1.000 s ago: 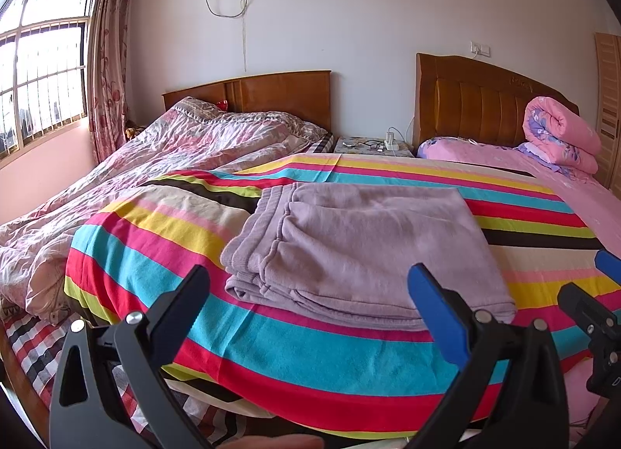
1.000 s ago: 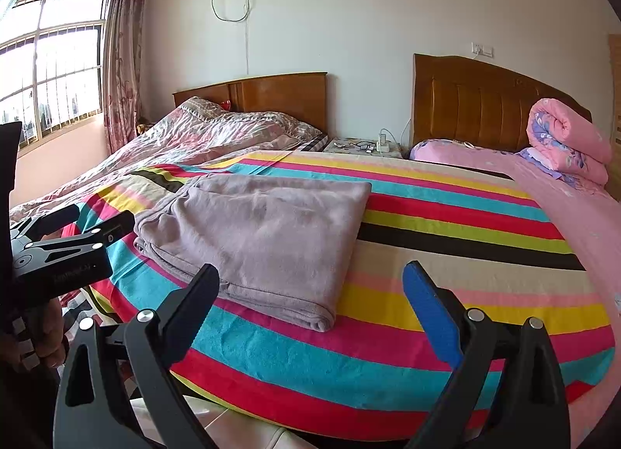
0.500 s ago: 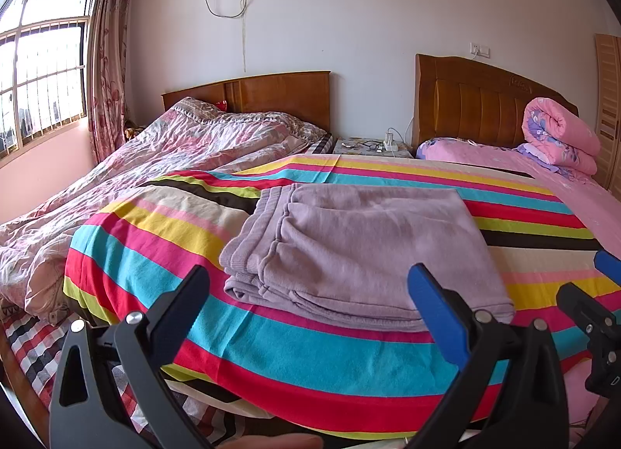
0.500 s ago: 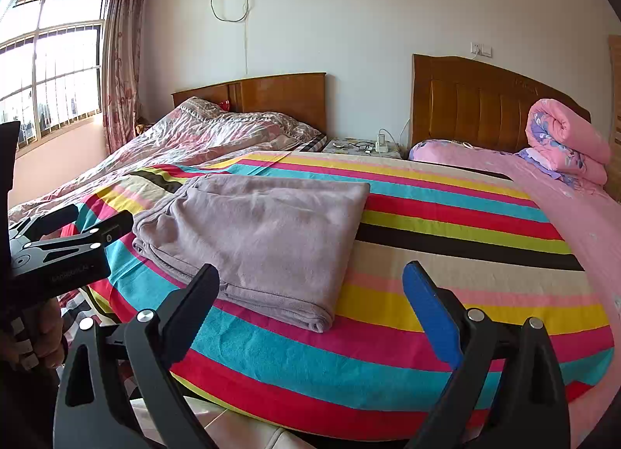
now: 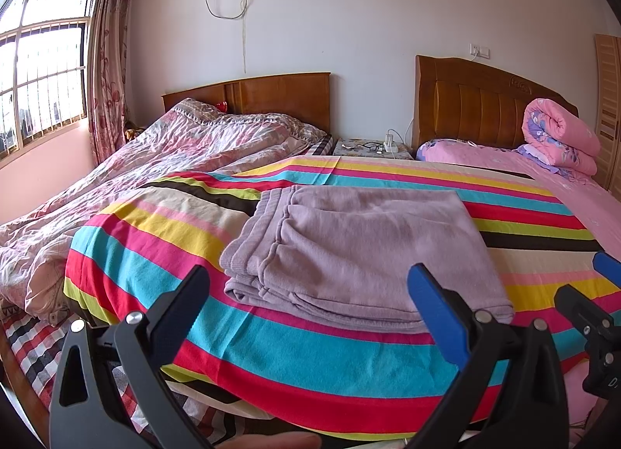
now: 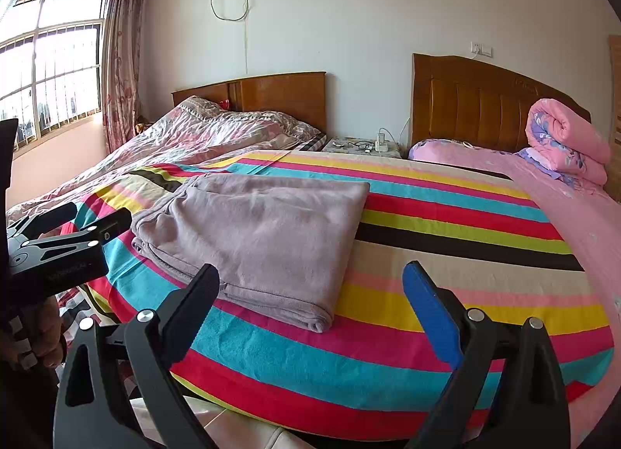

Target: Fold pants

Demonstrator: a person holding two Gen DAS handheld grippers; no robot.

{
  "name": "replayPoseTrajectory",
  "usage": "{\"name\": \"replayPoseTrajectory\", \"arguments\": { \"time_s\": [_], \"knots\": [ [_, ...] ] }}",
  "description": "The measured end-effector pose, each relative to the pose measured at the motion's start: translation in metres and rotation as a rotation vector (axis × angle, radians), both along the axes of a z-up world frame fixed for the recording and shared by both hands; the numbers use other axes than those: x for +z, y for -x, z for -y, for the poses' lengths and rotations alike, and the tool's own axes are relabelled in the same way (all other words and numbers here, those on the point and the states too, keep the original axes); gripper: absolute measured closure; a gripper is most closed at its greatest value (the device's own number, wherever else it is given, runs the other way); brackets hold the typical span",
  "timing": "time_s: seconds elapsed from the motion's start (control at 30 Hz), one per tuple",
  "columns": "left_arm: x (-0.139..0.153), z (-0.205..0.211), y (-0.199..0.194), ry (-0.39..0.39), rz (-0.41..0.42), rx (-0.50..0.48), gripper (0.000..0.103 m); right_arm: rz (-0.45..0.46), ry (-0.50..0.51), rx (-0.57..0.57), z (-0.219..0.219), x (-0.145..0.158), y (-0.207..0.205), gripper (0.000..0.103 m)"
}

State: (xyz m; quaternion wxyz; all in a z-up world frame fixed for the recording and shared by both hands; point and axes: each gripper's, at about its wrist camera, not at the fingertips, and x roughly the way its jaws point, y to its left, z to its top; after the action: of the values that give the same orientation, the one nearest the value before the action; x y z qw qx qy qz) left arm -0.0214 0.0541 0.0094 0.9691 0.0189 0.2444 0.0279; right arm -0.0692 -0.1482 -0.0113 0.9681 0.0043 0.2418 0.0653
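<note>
Left tool (image 5: 308, 280): fingers apart, holding nothing, raised off the bed before the near edge of the mauve pants (image 5: 361, 251). Right tool (image 6: 310, 278): fingers likewise apart and unloaded, positioned off the pants' right side. Pants lie folded into a flat rectangular stack on the striped blanket (image 5: 310, 356) covering the bed, waistband toward the left. Neither tool touches the fabric. Rolled pink quilt (image 6: 566, 146) rests by the right-hand headboard (image 6: 477, 103).
</note>
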Motion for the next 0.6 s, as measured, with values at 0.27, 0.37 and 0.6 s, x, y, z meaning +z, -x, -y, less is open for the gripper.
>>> {"name": "replayPoseTrajectory", "arguments": {
  "time_s": [0.27,0.37,0.6],
  "knots": [
    [0.0000,0.0003,0.0002,-0.001,0.001,0.000,0.001,-0.001,0.000,0.001,0.0008,0.0003,-0.0002,0.011],
    [-0.0003,0.0003,0.0004,-0.001,0.000,0.001,0.001,-0.001,0.000,0.001,0.0006,0.0001,-0.0001,0.011],
    [0.0028,-0.0002,-0.0013,0.001,0.001,0.003,0.001,-0.001,0.000,0.001,0.0000,0.0004,0.0001,0.011]
  ]
}}
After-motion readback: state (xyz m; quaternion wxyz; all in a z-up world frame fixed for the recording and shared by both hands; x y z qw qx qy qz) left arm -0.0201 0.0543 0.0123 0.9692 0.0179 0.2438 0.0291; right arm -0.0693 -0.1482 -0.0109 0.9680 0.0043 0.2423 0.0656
